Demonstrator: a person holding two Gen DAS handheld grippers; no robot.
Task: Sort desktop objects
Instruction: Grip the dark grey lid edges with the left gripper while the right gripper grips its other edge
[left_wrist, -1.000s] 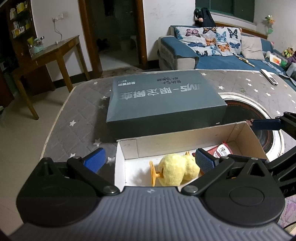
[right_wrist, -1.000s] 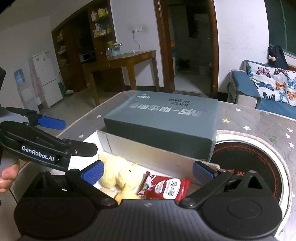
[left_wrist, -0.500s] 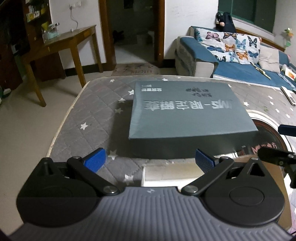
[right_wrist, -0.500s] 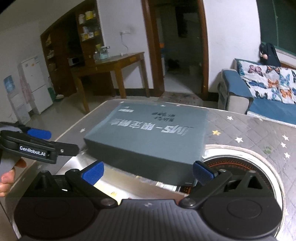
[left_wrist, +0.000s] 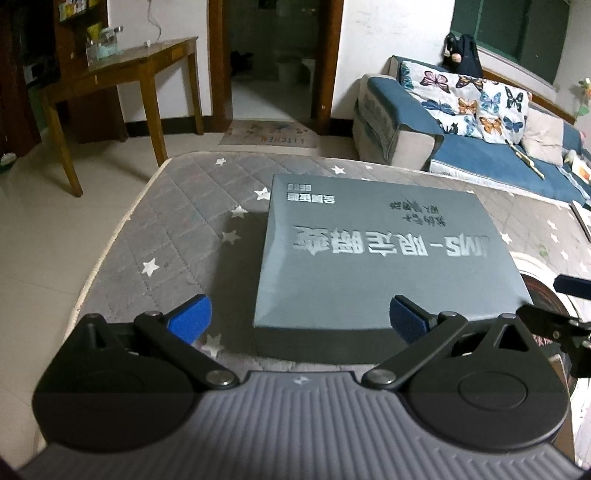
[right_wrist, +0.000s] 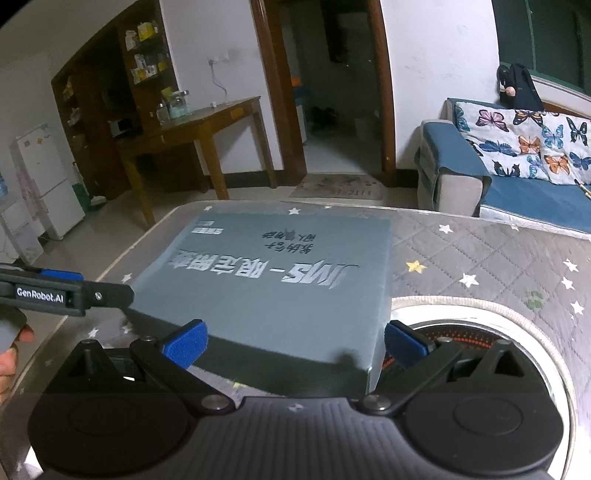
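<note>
Greys, blues and stars on the table

The flat slate-grey cardboard box lid (left_wrist: 373, 258) carries pale silver lettering; the quilted grey table cover (left_wrist: 177, 236) is dotted with white stars, one yellow (right_wrist: 415, 266). Both black grippers have bright blue pads (left_wrist: 190, 319). The blue fabric sofa (left_wrist: 480, 155) bears a white throw printed with multicoloured butterflies (right_wrist: 535, 136).

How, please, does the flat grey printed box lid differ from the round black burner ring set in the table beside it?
The grey printed box lid is rectangular and stands raised above the quilted star cover; the round black burner ring is circular and sits recessed within a pale rim. The lid carries silver lettering; the ring shows orange marks. Both lie flat on the same table.
</note>
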